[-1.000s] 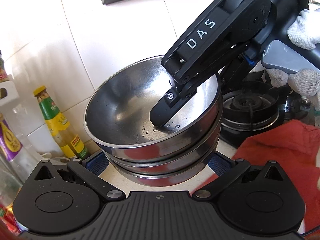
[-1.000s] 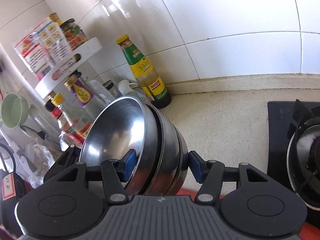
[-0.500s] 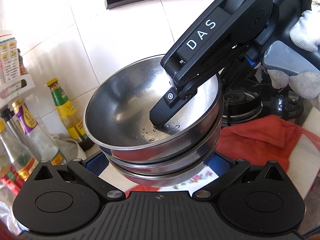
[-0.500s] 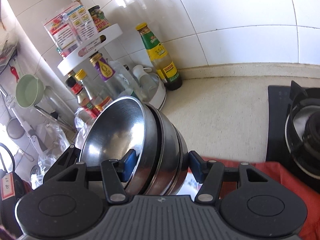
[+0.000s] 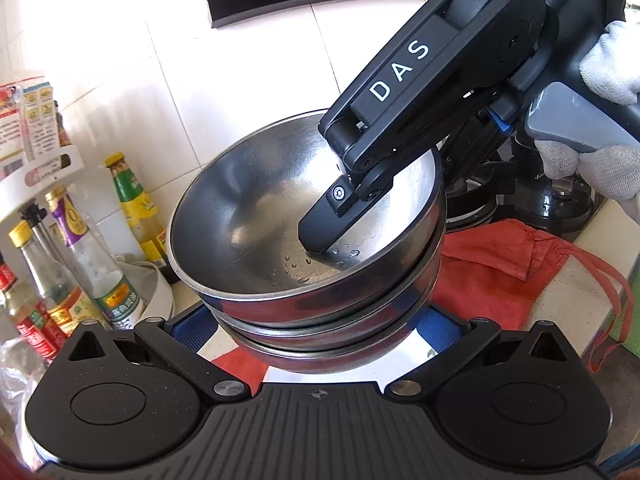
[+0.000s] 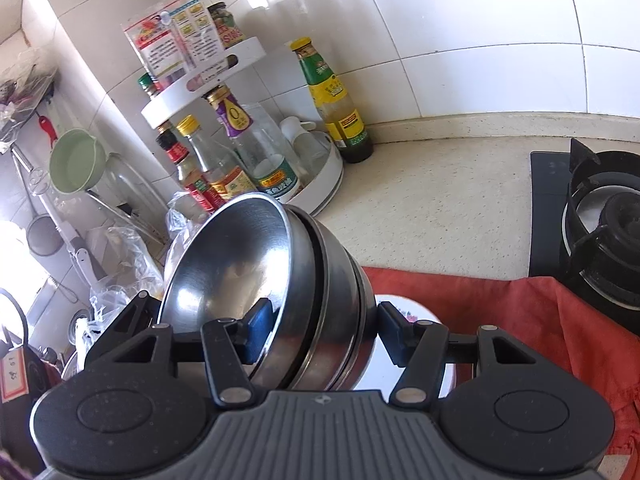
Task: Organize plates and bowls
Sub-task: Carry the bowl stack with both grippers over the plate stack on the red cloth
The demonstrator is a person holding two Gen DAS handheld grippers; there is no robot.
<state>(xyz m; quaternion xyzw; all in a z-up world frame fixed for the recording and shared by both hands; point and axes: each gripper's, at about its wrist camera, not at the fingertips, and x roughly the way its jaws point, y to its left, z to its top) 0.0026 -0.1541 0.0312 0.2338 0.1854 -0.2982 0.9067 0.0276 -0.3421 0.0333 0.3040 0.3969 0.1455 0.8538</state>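
A nested stack of steel bowls [image 5: 280, 240] hangs in the air, held from both sides. My left gripper [image 5: 312, 328] is shut on the stack's lower walls, blue pads either side. My right gripper [image 6: 320, 330] is shut on the stack's rim, one finger [image 5: 332, 224] inside the wet top bowl, the other outside. In the right wrist view the stack [image 6: 280, 280] is tilted on its side. A white plate with a flower print [image 6: 404, 344] lies below on a red cloth [image 6: 500, 312].
A white two-tier rack [image 6: 224, 76] of sauce bottles stands in the corner, with a yellow-capped bottle [image 6: 332, 100] beside it. A black gas hob [image 6: 600, 232] is at the right. Beige counter [image 6: 440, 200] lies between them. Plastic bags and hanging utensils are at the left.
Both grippers have lifted the bowl stack up and back from the wall. The red cloth and flowered plate have come into view beneath it.
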